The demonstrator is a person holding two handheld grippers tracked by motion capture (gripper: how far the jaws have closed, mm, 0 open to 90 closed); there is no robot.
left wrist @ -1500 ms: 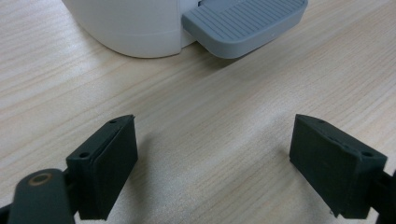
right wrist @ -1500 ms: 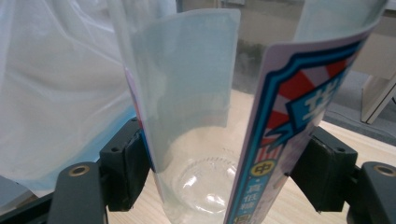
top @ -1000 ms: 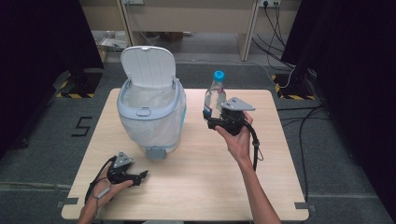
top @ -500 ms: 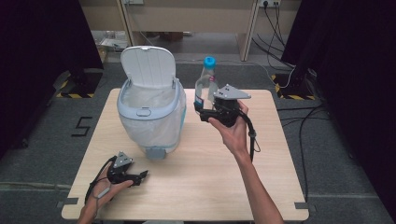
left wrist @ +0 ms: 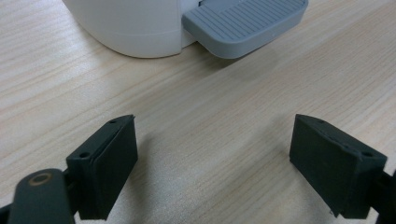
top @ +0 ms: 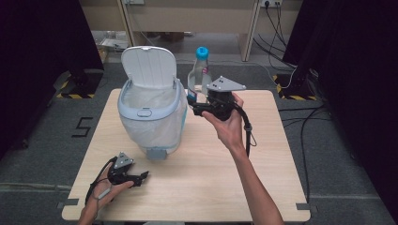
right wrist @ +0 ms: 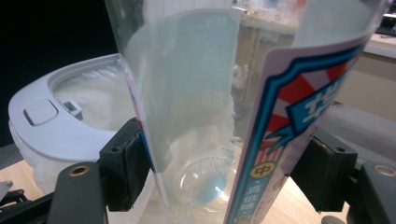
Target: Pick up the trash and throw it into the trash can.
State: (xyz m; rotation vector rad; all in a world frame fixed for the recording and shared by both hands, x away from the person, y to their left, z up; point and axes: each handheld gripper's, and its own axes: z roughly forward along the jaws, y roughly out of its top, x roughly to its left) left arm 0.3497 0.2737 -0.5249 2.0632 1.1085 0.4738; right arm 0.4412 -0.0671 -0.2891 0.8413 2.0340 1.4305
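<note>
Presently the right gripper (top: 193, 104) is clamped on a clear plastic bottle (top: 200, 75), held upright above the far half of the table (top: 281, 187), just right of the bin (top: 150, 117). Its two black jaws press on either side of the bottle's lower body; in the right gripper view the bottle (right wrist: 205, 116) stands between the pads, with a printed label wrapped partly round it and the bin (right wrist: 60, 126) behind on the left. The bottle carries a blue cap (top: 202, 51) and looks empty.

The bin is white with a grey-blue rim, its lid (top: 148, 67) tipped up and back, and a white liner showing inside. It stands on the left far part of the table, and its grey pedal (left wrist: 245, 23) faces the near edge.

The left gripper (top: 141, 177) rests low at the near left corner of the table, pointing right. Its jaws stand wide apart with nothing between them, only bare wood beneath. It lies near the pedal but apart from it.
</note>
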